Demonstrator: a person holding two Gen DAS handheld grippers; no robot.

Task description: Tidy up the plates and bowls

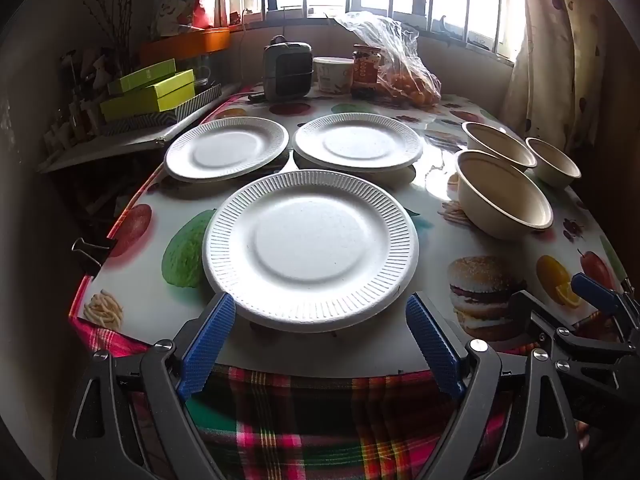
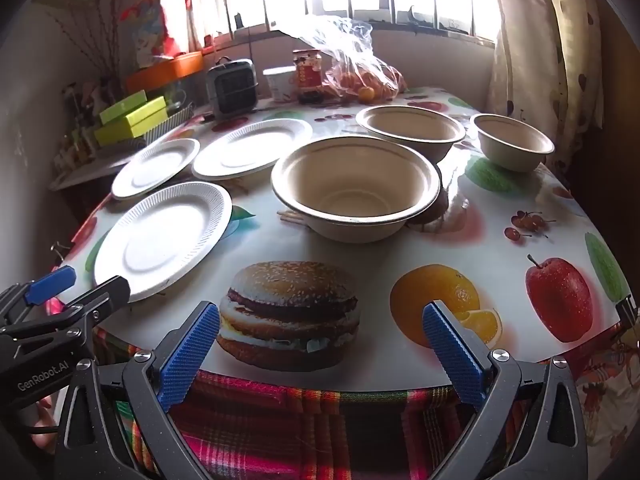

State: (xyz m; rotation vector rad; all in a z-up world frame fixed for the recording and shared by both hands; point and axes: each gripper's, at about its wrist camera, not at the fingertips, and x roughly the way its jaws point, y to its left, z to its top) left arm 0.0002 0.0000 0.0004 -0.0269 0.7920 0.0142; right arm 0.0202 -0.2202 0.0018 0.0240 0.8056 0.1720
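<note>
Three white paper plates lie on the table: a near one [image 1: 310,248] [image 2: 160,240], a far left one [image 1: 226,148] [image 2: 156,168] and a far right one [image 1: 358,142] [image 2: 252,148]. Three beige bowls stand to the right: a near one [image 1: 504,196] [image 2: 356,188], a far one [image 1: 498,144] [image 2: 412,128] and a small one [image 1: 554,162] [image 2: 514,142]. My left gripper [image 1: 320,308] is open and empty, its fingertips either side of the near plate's front rim. My right gripper [image 2: 324,316] is open and empty at the table's front edge, over the printed burger.
The table [image 1: 140,308] has a glossy cover printed with fruit and a burger, over a plaid cloth [image 1: 320,420]. At the back stand a small heater [image 1: 286,70], a tub [image 1: 332,74], a jar [image 1: 366,70] and a bag of oranges [image 1: 408,80]. Green boxes [image 1: 152,92] are at left.
</note>
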